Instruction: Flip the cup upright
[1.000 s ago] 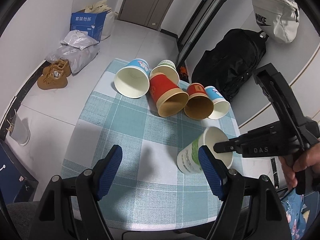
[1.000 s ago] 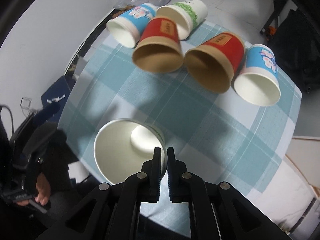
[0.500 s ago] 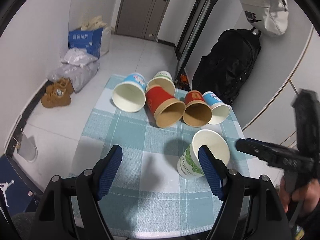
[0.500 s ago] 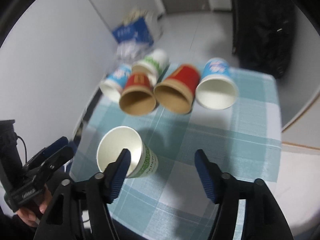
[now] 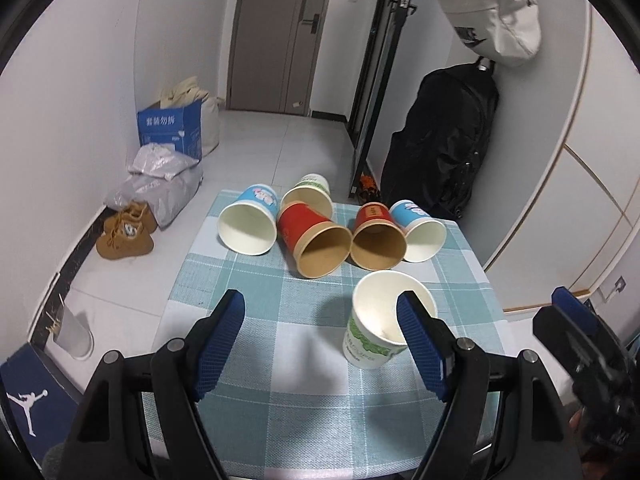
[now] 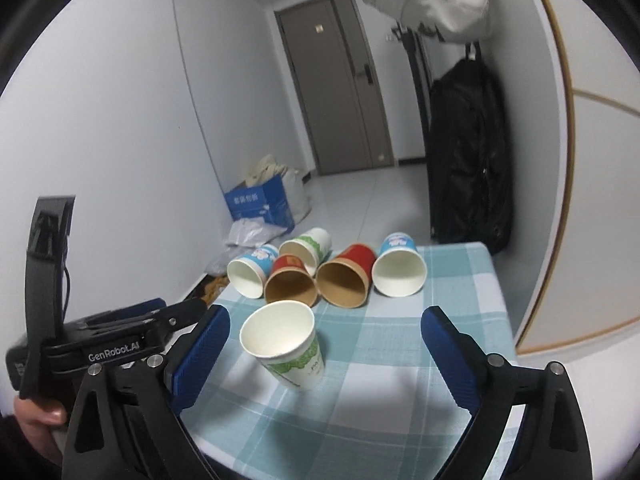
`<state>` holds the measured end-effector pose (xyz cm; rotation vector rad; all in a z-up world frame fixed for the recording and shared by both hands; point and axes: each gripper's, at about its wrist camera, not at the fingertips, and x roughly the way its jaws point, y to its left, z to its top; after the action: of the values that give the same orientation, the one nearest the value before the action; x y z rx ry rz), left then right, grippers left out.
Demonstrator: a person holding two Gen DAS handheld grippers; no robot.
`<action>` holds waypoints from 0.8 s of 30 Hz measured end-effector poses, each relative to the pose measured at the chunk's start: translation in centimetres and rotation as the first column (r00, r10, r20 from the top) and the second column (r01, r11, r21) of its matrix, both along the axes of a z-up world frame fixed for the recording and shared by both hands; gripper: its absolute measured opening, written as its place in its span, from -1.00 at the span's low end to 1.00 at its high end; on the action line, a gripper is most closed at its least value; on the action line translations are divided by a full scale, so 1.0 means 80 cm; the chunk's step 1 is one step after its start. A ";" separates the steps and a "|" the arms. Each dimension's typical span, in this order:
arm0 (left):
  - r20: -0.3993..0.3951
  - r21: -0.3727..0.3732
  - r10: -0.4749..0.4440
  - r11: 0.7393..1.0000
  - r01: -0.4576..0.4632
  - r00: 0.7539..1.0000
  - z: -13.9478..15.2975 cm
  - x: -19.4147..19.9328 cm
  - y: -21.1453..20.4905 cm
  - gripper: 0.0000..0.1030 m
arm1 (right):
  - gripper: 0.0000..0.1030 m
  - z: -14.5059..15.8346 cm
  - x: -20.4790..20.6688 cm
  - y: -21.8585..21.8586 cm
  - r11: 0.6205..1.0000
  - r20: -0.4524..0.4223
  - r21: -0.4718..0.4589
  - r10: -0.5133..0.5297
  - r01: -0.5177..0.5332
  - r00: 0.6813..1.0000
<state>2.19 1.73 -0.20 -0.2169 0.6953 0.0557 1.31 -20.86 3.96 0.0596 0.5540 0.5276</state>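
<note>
A white paper cup with green print (image 5: 380, 328) (image 6: 286, 344) stands upright on the checked tablecloth (image 5: 280, 360) (image 6: 400, 360), free of both grippers. My left gripper (image 5: 320, 340) is open and empty, its right finger just in front of the cup. My right gripper (image 6: 324, 356) is open and empty, held back from the cup. The right gripper's body shows at the left wrist view's right edge (image 5: 588, 344); the left gripper shows at the right wrist view's left edge (image 6: 120, 340).
Several cups lie on their sides at the table's far end: two blue-and-white (image 5: 250, 226) (image 5: 418, 230), two red (image 5: 316, 244) (image 5: 378, 236), one green-and-white (image 5: 310, 194). Beyond are a black backpack (image 5: 440, 140), a blue box (image 5: 170, 132), bags and brown shoes (image 5: 126, 232).
The right gripper let go of the green-print cup's rim, opened wide and drew back. The cup went from tilted to standing upright. Both cameras pulled back and up.
</note>
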 end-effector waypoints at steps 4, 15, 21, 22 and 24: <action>0.024 0.022 0.000 1.000 0.000 1.000 0.005 -0.008 -0.005 0.45 | 0.89 -0.005 -0.013 -0.002 1.000 0.016 0.011 0.026 -0.026 1.000; 0.026 0.033 0.013 0.999 -0.014 1.000 0.004 -0.014 -0.009 0.45 | 0.89 -0.004 -0.032 -0.017 1.000 0.040 0.030 0.005 -0.006 0.999; 0.029 0.045 0.016 0.999 -0.017 0.999 0.003 -0.016 -0.013 0.45 | 0.89 -0.007 -0.032 -0.021 1.000 0.019 0.029 -0.003 0.002 1.000; 0.030 0.044 0.015 0.999 -0.016 0.999 0.003 -0.016 -0.013 0.45 | 0.89 -0.008 -0.031 -0.023 0.999 0.012 0.033 -0.007 0.007 1.000; 0.028 0.043 0.016 0.999 -0.017 0.999 0.002 -0.015 -0.013 0.45 | 0.89 -0.009 -0.029 -0.026 0.999 -0.002 0.041 -0.018 0.018 1.000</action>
<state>0.96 0.70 -0.01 -0.1815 0.6641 0.0837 -1.01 -22.97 3.25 0.1034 0.5439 0.5216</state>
